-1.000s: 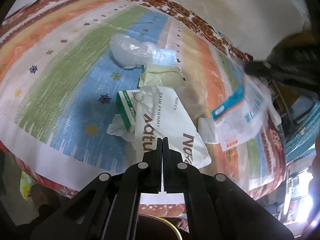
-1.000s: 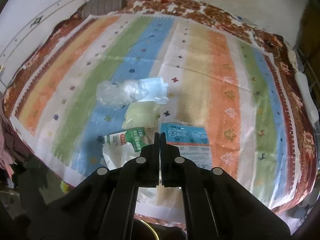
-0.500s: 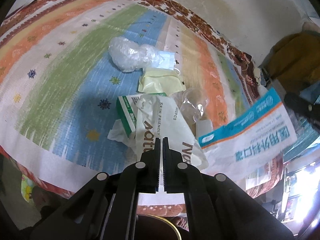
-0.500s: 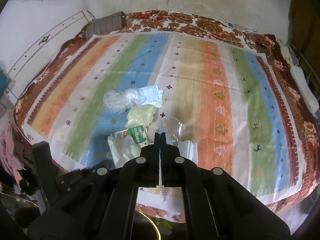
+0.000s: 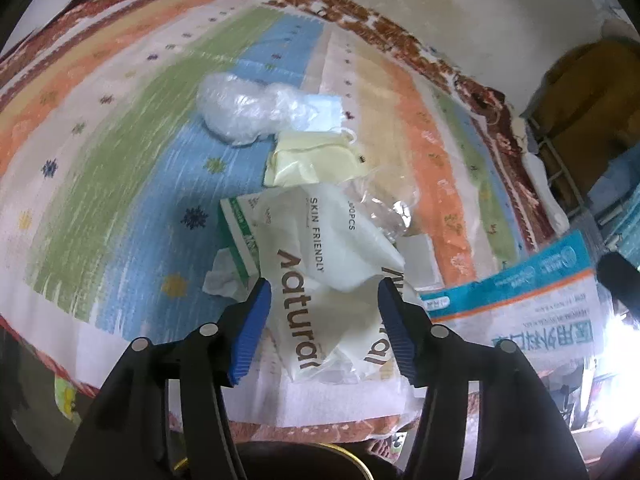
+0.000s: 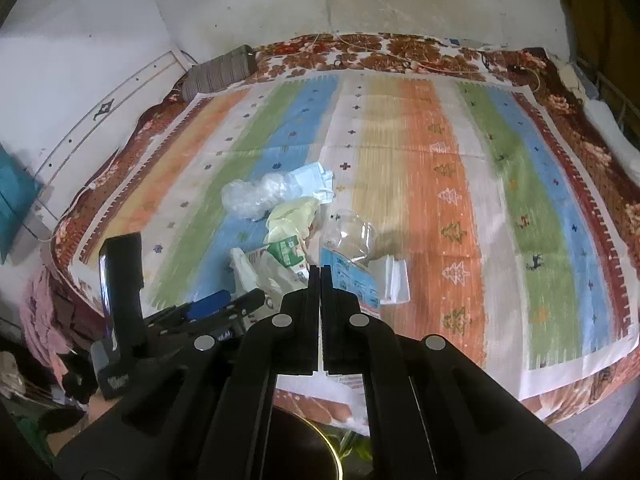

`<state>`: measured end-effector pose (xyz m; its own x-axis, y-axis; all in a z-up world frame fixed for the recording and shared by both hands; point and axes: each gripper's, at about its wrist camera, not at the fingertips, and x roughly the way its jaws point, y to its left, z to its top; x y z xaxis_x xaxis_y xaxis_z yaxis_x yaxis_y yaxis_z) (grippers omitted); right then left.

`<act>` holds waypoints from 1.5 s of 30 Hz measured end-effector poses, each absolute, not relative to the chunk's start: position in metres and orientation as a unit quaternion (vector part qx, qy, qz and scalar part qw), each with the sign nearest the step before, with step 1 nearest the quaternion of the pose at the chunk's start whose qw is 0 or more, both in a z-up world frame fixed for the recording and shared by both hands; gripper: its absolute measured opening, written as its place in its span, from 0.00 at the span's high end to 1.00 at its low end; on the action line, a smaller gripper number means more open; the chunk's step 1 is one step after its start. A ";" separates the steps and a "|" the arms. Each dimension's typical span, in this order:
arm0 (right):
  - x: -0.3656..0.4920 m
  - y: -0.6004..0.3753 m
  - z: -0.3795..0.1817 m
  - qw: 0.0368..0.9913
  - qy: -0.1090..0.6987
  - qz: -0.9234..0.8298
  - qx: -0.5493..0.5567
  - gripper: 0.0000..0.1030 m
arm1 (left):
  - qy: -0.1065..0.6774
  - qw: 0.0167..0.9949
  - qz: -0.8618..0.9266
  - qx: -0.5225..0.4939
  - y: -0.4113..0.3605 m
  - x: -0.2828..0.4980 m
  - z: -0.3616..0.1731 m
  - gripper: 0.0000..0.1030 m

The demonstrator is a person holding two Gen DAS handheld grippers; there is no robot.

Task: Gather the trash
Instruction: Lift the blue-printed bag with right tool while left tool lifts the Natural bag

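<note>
My left gripper (image 5: pixel 324 312) is opening over the white wipes wrapper (image 5: pixel 320 272) — nothing pinched yet, unlike a second ago when clenched. My right gripper (image 6: pixel 320 280) is gripping the blue-and-white packet (image 6: pixel 352 280) — lifted off the striped mat (image 6: pixel 420 140).

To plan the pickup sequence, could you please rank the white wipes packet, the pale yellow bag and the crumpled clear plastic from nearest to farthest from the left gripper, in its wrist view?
From the left gripper, jaws opening:
1. White wipes packet, between the fingers.
2. Pale yellow bag, just beyond.
3. Crumpled clear plastic, farthest, upper left.
</note>
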<state>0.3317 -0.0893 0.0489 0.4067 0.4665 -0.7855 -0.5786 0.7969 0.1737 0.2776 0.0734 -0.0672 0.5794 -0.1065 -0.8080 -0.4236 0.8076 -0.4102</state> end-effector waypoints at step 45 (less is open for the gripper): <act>0.252 -0.131 0.078 0.839 0.399 0.370 -0.017 1.00 | 0.431 0.875 0.035 -0.217 0.062 0.224 0.015 0.97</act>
